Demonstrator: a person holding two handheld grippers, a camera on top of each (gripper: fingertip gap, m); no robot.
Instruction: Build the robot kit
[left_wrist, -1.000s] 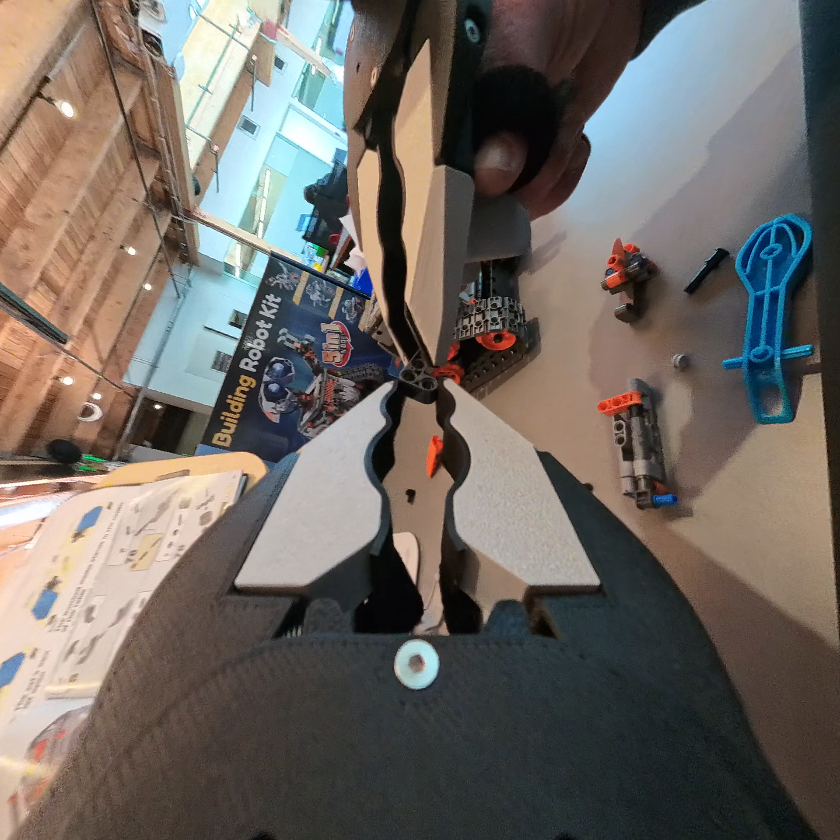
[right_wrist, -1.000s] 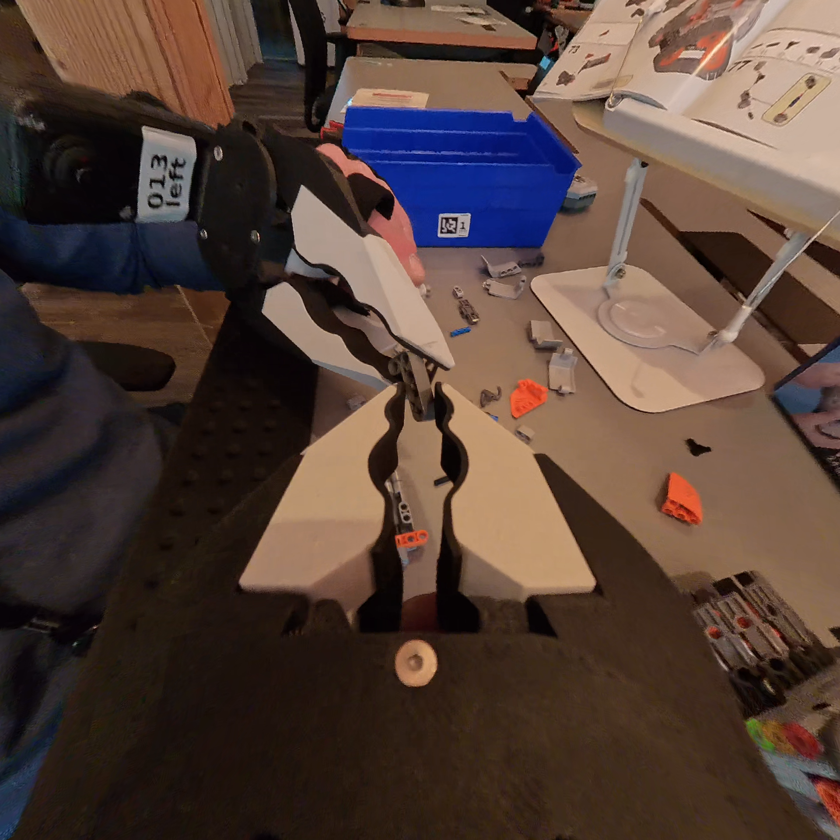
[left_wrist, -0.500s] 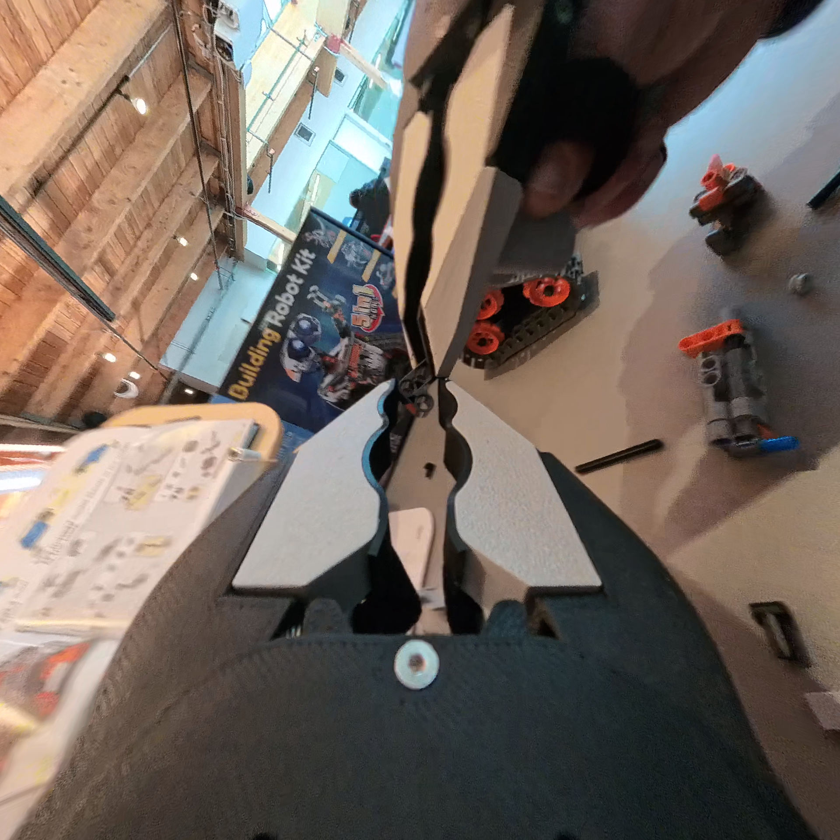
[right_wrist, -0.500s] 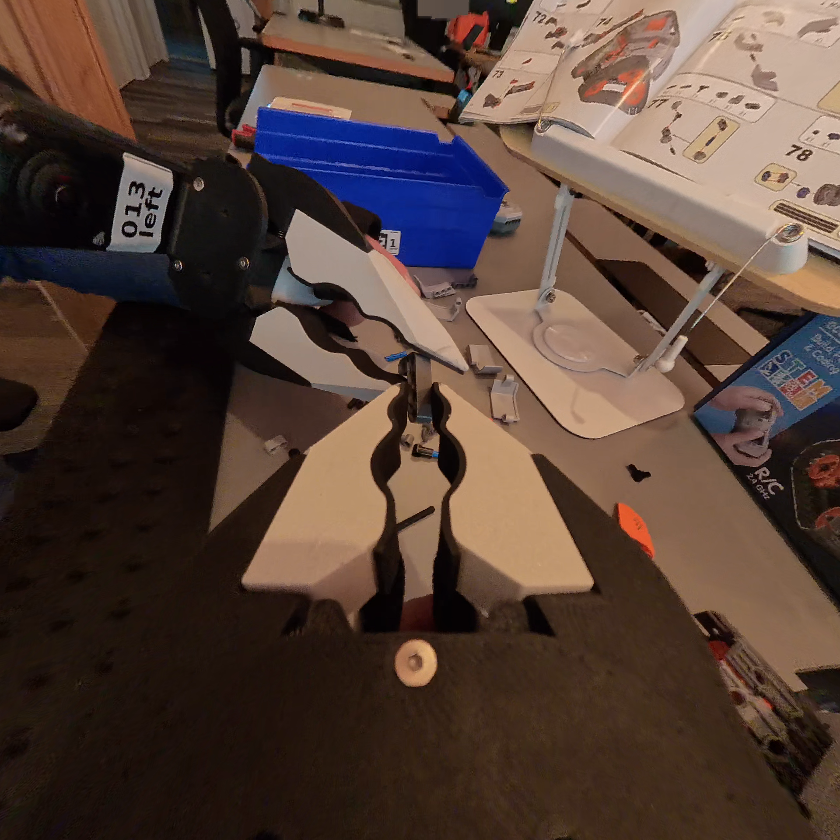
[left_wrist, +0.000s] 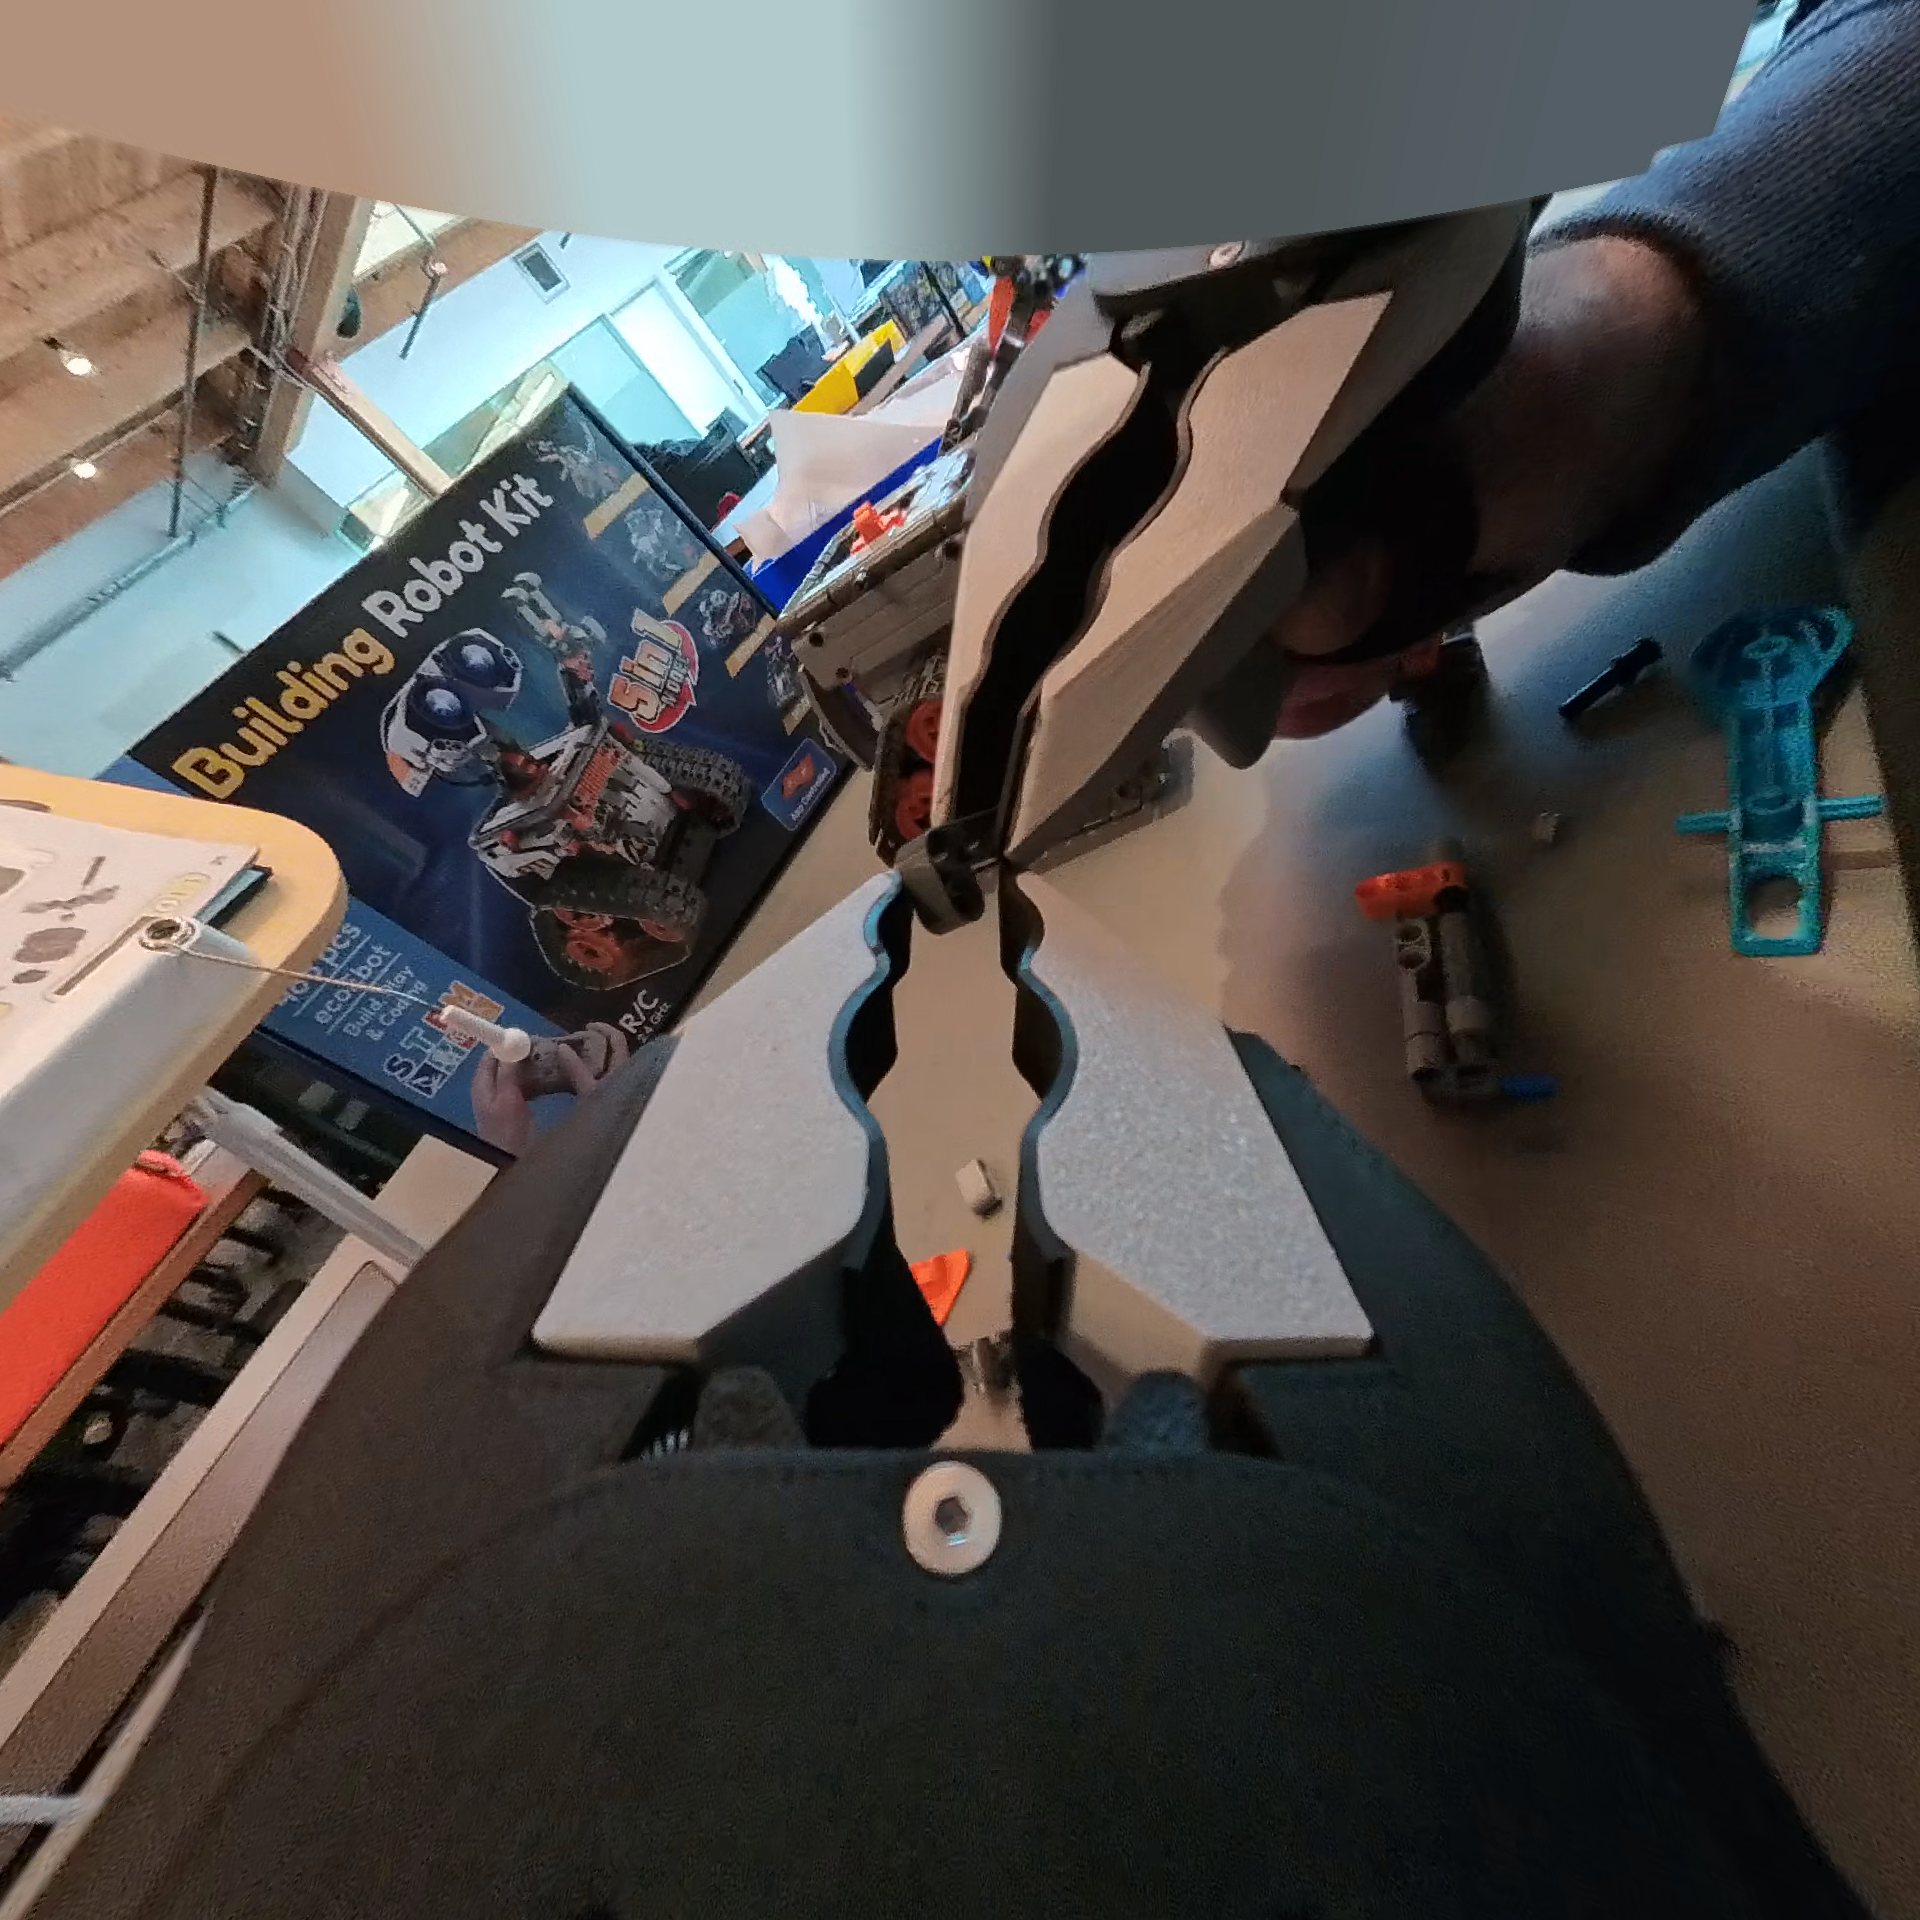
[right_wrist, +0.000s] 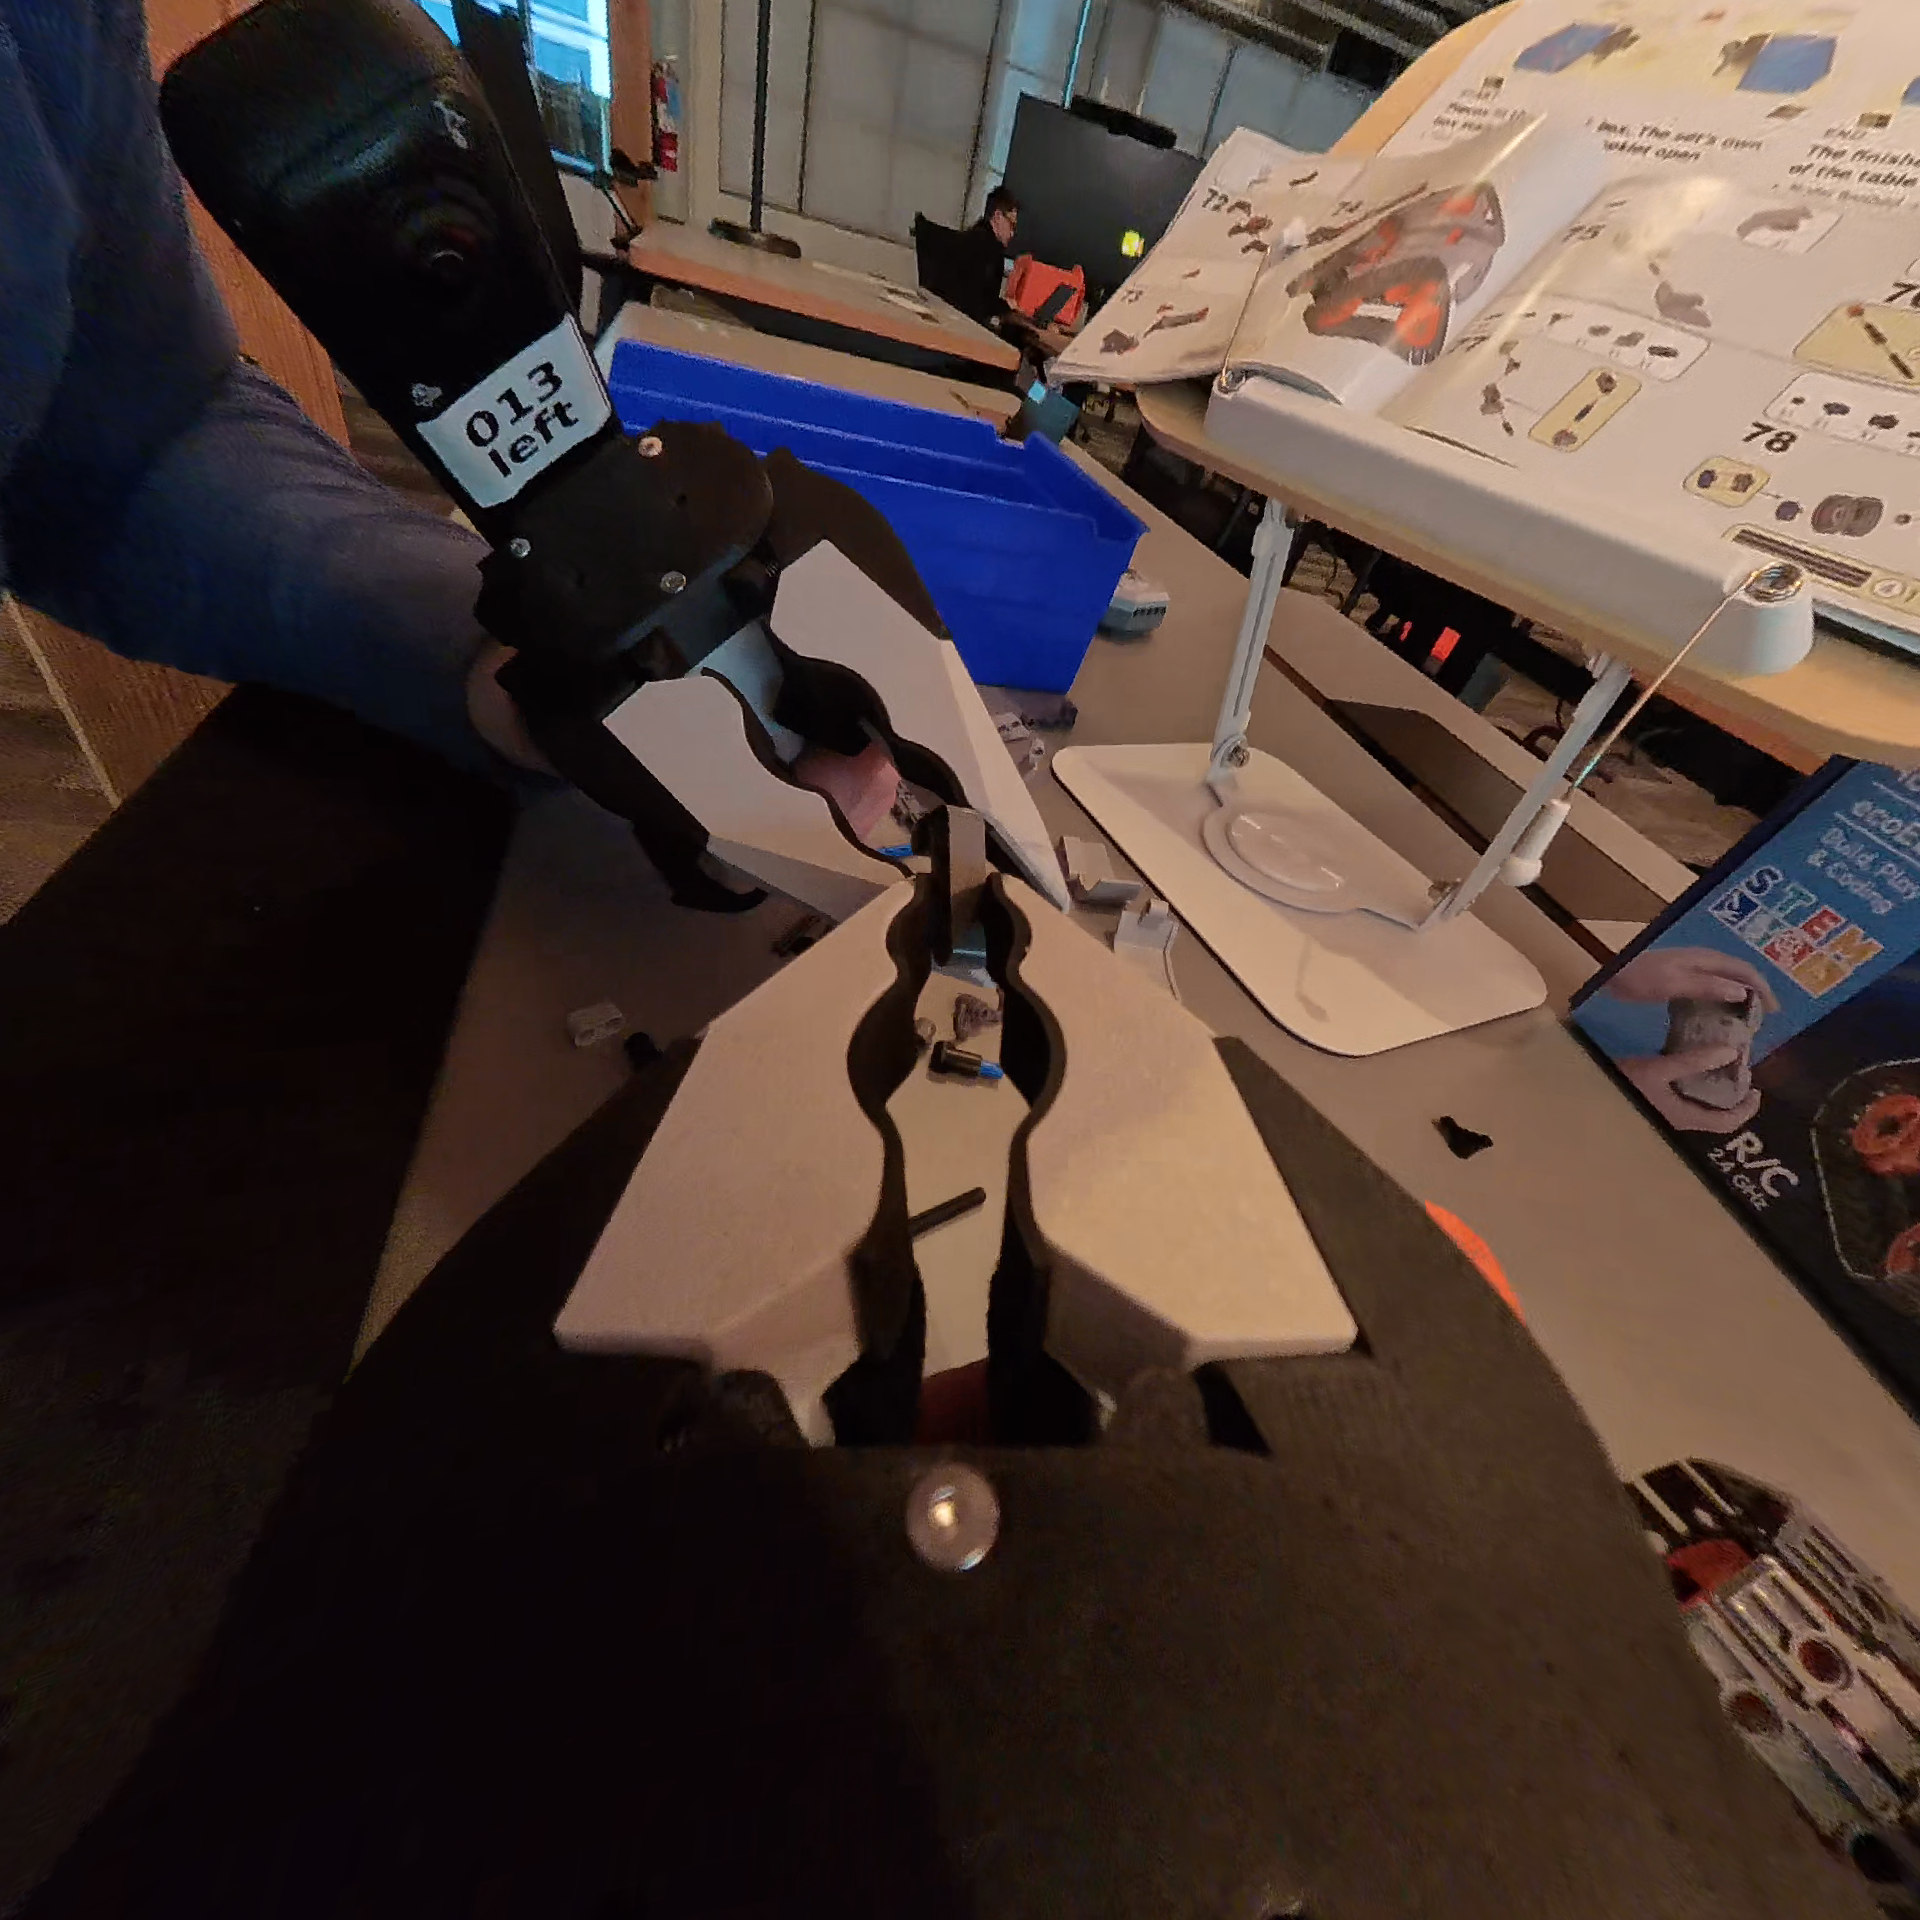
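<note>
Midair, small dark beam (left_wrist: 951, 868) pinched between both grippers' tips.

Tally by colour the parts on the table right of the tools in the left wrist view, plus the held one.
Dark grey beam, gripped by left tool and right tool: 1
Turquoise lever: 1
Black pin: 1
Pale bush: 1
Orange-and-grey builds: 2, one open, one half hidden under the hand
Total: 6
</note>
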